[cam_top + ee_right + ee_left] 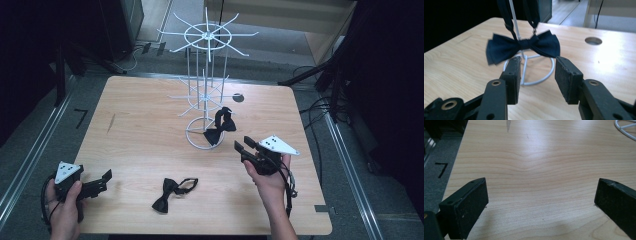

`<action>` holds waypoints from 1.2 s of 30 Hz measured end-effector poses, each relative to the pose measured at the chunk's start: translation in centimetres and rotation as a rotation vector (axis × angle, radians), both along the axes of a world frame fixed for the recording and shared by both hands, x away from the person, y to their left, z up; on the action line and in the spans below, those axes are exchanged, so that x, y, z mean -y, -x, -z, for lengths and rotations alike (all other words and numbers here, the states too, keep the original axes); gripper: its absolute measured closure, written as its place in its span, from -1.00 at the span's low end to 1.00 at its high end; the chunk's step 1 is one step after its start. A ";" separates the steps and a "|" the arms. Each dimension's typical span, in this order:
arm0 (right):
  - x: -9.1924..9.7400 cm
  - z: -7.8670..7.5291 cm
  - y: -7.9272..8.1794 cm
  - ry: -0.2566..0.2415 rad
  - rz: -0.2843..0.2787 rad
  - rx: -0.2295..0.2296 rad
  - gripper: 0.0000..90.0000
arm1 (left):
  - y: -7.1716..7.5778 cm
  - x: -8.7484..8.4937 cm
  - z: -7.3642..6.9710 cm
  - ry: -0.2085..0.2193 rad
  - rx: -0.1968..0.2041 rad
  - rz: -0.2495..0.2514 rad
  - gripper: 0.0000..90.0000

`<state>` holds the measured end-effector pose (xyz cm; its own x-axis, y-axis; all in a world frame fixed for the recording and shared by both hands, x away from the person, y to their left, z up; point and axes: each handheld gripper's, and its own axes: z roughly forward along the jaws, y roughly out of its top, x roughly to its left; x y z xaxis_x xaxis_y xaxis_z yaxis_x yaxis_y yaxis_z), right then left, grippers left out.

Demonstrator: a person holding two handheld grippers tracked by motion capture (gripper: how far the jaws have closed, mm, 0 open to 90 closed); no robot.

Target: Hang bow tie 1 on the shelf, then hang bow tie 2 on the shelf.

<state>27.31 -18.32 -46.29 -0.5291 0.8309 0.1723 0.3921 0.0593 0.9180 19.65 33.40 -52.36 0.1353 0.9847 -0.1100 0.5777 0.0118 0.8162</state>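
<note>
A white wire rack stands at the middle of the wooden table. A black bow tie hangs by its strap from a low arm of the rack, just above the ring base. In the right gripper view this bow tie dangles slightly beyond the tips of my right gripper, which is open with nothing between its pads. From above, the right gripper points left toward the rack. A second black bow tie lies flat near the front edge. My left gripper rests at the front left corner, wide open over bare wood.
The rack's ring base sits on the table right behind the right gripper's tips. A round hole is cut in the tabletop at the back right. Dark stands and cables surround the table on the floor.
</note>
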 end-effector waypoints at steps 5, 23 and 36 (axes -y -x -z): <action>0.4 0.7 0.5 0.000 0.002 -0.037 0.22 | 0.0 0.2 0.0 -0.003 -0.001 -0.002 -1.00; -1.2 1.4 1.7 0.034 -0.059 -0.084 0.11 | 0.0 0.1 0.0 -0.005 -0.007 -0.004 -1.00; -4.4 2.5 2.1 0.082 -0.129 -0.125 0.08 | 0.0 0.3 0.0 -0.009 -0.003 0.001 -1.00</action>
<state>25.19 -13.91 -48.80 -0.6112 0.7713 0.1777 0.4868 0.1893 0.8528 19.68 33.10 -52.36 0.1364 0.9855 -0.1014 0.5799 0.0036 0.8147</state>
